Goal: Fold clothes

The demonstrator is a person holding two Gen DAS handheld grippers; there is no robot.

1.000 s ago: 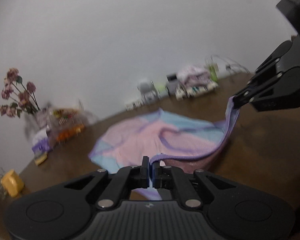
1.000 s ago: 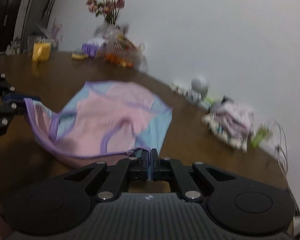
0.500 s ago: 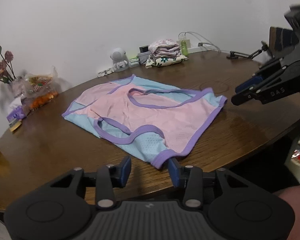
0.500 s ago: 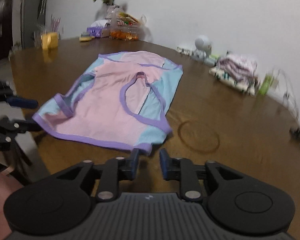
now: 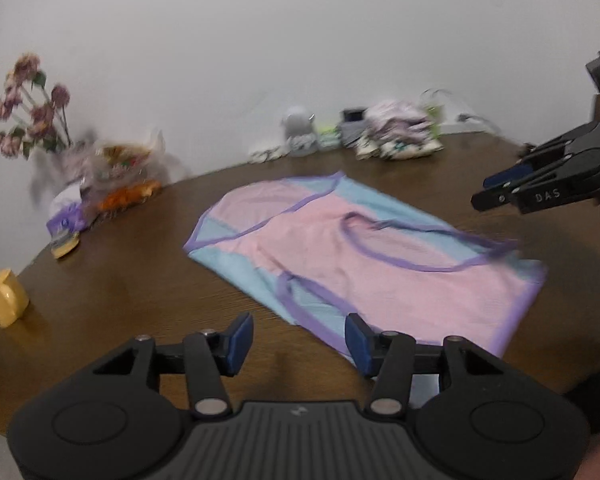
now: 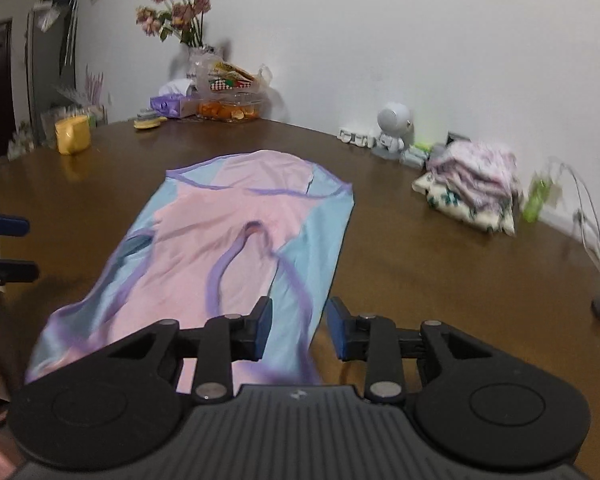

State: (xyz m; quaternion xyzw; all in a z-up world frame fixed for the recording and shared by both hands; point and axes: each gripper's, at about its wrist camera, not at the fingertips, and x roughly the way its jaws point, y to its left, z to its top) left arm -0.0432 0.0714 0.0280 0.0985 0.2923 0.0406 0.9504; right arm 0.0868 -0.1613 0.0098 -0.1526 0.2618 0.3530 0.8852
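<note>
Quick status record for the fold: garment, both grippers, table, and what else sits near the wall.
garment: pink and blue top with purple trim, spread flat, not yet folded
left gripper: jaws just opened, nothing between them, at the top's near edge
right gripper: jaws just opened slightly; the top's hem lies under the gap, unpinched
table: dark wood
near wall: pile of clothes, flowers, yellow cup

Bare tabletop (image 6: 440, 264) lies open to the right of the spread garment (image 6: 240, 240) and on its left toward the yellow mug (image 5: 5, 298). Far edge along wall obstructed: flower vase (image 6: 196, 56), snack bags (image 6: 230, 96), tissue box (image 6: 172, 104), robot figurine (image 6: 394, 132), folded clothes pile (image 6: 474, 184), cables (image 6: 588, 216).
</note>
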